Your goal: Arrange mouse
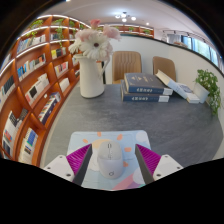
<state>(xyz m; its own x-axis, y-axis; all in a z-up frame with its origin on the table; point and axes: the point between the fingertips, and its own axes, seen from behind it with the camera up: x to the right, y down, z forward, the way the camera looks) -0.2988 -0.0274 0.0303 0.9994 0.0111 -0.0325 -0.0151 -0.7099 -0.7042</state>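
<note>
A white computer mouse (pixel 111 160) sits between the fingers of my gripper (pixel 112 163). Both pink pads (pixel 80 157) press against its sides, so the gripper is shut on it. The mouse is over the middle of a pale blue mouse pad (pixel 133 140) with pastel spots. The pad lies on the grey table (pixel 110 115) right at the fingertips. I cannot tell whether the mouse rests on the pad or hangs just above it.
A white vase with pale flowers (pixel 92 72) stands beyond the pad to the left. A stack of books (pixel 146 87) and a white book (pixel 184 92) lie further back on the right. Two chairs (pixel 127 65) stand behind the table. Bookshelves (pixel 35 75) line the left wall.
</note>
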